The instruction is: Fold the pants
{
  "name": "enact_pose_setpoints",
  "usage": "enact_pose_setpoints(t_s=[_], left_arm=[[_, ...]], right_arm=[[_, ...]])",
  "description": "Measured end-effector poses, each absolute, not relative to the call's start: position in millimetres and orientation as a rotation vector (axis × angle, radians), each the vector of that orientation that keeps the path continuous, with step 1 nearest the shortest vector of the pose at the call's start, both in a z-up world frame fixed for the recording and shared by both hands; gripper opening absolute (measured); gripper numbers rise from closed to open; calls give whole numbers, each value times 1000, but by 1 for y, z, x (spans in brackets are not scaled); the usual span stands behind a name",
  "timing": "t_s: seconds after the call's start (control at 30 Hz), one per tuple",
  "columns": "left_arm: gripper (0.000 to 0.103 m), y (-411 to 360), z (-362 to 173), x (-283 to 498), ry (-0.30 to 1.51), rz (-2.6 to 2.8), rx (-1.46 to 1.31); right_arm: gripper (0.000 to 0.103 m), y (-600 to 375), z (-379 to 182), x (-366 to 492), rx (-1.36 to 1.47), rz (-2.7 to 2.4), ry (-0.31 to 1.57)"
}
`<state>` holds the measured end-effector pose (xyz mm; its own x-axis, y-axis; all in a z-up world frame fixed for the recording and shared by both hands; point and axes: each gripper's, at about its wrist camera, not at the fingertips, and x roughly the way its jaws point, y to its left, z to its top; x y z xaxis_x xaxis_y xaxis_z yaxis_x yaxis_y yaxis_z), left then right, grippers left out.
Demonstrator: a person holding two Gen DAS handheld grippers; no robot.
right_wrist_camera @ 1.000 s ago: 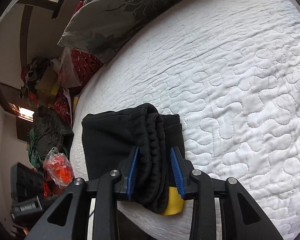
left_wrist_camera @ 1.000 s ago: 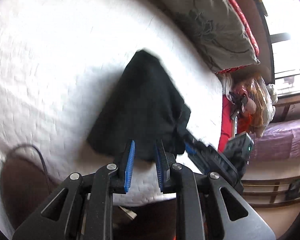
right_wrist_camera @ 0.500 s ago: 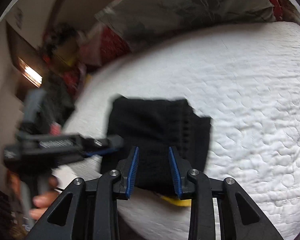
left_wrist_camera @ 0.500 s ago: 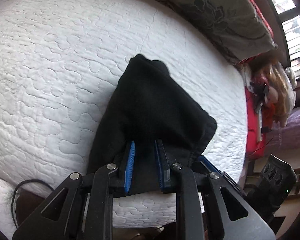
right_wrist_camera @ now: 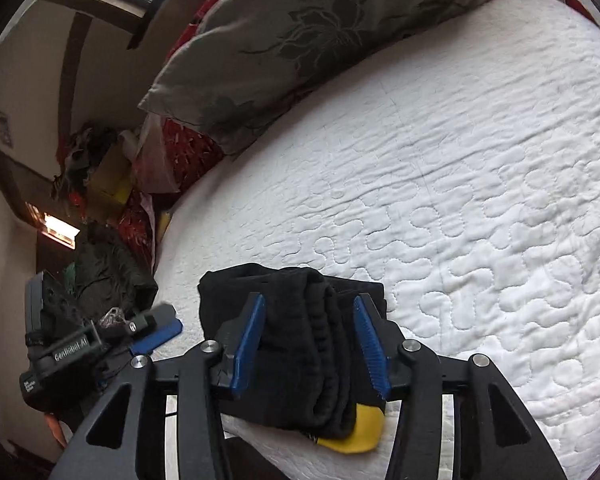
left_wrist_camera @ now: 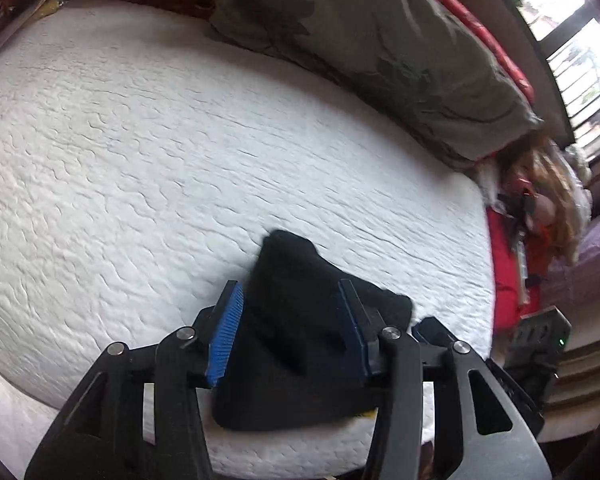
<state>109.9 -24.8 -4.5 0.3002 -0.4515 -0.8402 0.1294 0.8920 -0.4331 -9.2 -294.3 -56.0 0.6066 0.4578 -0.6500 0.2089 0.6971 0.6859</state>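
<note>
Left claw [left_wrist_camera: 290, 334]: wide open. The blue pads sit on each side of the black pants and hold nothing.
Right claw [right_wrist_camera: 310, 344]: wide open too. Its blue pads stand on each side of the thick rolled edge of the pants. I cannot tell if they touch the cloth.
Pants [right_wrist_camera: 296, 336]: black, folded into a small pile. They lie right in front of both claws, at the near edge of the bed.
Yellow bit [right_wrist_camera: 358, 428]: it sticks out from under the pants, just below the right claw. I cannot tell what it is.
Writing: in the right claw's view the left claw [right_wrist_camera: 112, 340] shows off to the left, and white letters on its side read like "GenRobot.AI". The smaller words lower down are too tiny to read.
Hard to see: the left claw's view is blurry. The right claw is partly cut off there, behind the left claw's right finger.
Bed cover [right_wrist_camera: 480, 208]: white and bumpy with wavy stitched lines. It goes far out past both claws.
Pillow [right_wrist_camera: 300, 36]: big and grey with a flower print, far behind the pants.
Room: a messy heap of clothes and bags [right_wrist_camera: 100, 168] sits beside the bed, far left of the right claw. A bright window [left_wrist_camera: 572, 40] is far right of the left claw.
</note>
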Motion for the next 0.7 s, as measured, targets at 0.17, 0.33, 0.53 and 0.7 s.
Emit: enact_pose_setpoints(t_s=[0.17,0.33,0.53,0.7], left_arm=[[46,-28,-34,136,1304,-375,-332],[46,-50,-38,130,1308,-361,-254],[49,-72,-39,118,1266,-377,-160],[51,-89,-55,120,1275,-353,-93]], right_arm=[[49,-285,-72,8,812,147,981],[24,-273,-74,13,722,169,987],[17,-295,-66,-5,769,135,928],[18,-304,-96,-8,848,105,941]])
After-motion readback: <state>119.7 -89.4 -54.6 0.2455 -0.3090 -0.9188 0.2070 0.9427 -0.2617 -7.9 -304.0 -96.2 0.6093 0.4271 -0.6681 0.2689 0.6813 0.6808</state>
